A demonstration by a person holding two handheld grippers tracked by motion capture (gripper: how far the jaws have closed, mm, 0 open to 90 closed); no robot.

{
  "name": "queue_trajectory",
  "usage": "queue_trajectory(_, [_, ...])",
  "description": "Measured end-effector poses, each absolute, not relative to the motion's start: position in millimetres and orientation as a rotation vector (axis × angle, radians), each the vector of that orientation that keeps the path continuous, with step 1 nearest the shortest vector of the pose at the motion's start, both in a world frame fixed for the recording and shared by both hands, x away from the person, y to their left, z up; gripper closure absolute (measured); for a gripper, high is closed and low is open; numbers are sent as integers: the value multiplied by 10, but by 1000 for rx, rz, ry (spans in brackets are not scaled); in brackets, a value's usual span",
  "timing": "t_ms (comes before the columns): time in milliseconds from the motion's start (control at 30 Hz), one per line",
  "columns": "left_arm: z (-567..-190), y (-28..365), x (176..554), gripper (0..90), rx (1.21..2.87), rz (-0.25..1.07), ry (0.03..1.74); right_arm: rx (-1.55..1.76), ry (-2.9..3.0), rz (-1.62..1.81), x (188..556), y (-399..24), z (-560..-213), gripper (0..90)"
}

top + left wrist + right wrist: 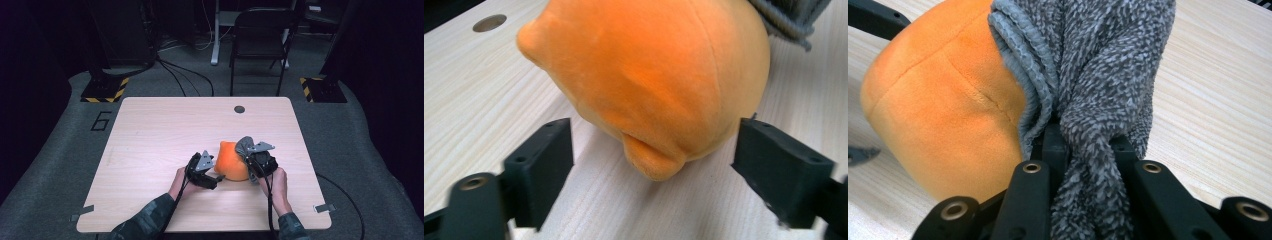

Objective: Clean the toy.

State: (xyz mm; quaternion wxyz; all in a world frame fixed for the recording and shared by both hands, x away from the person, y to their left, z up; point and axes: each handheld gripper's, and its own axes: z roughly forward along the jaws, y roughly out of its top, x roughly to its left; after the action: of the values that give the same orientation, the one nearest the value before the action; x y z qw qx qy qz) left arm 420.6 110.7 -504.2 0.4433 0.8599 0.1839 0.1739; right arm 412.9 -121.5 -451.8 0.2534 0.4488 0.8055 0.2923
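On the pale wood table (150,135), the right claw (1083,145) grips grey cloth (1108,60); the left claw (654,150) gapes.

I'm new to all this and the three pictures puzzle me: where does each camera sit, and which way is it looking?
High view: above the person's side, looking forward and down on the table; both forearms, left gripper and right gripper show.
Left gripper view: rides the left gripper, looking along its open jaws at the orange plush toy.
Right gripper view: rides the right gripper, its jaws clamped on the grey knitted cloth.
All three views share the toy; the cloth too.
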Motion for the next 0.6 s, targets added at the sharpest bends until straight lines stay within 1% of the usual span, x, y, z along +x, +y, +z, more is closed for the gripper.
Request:
queue_trajectory(233, [-5089,1066,4206,125,2171,476,407,1245,2186,814,4157,-1240,-4527,769])
queue_trajectory(300, [-5105,1053,4202,130,2169,486,389,1245,2185,816,4163,-1245,-4528,769])
queue_trajectory(333, [-5116,1042,4197,151,2176,512,380,1247,2185,819,4162,-1244,-4529,769])
queue_trajectory(400, [-5125,1033,4196,170,2180,516,361,1247,2188,813,4165,-1244,-4529,769])
queue_trajectory(433, [-5139,1015,4175,214,2170,558,332,1246,2188,815,4166,-1244,-4529,769])
queue_trajectory(500, [-5151,994,4159,259,2175,588,294,1247,2188,815,4168,-1244,-4530,769])
queue_trajectory(567, [-5160,989,4152,339,2174,597,277,1250,2188,814,4166,-1243,-4531,769])
queue_trajectory(600, [-5158,984,4151,408,2183,612,261,1243,2189,816,4169,-1245,-4533,769])
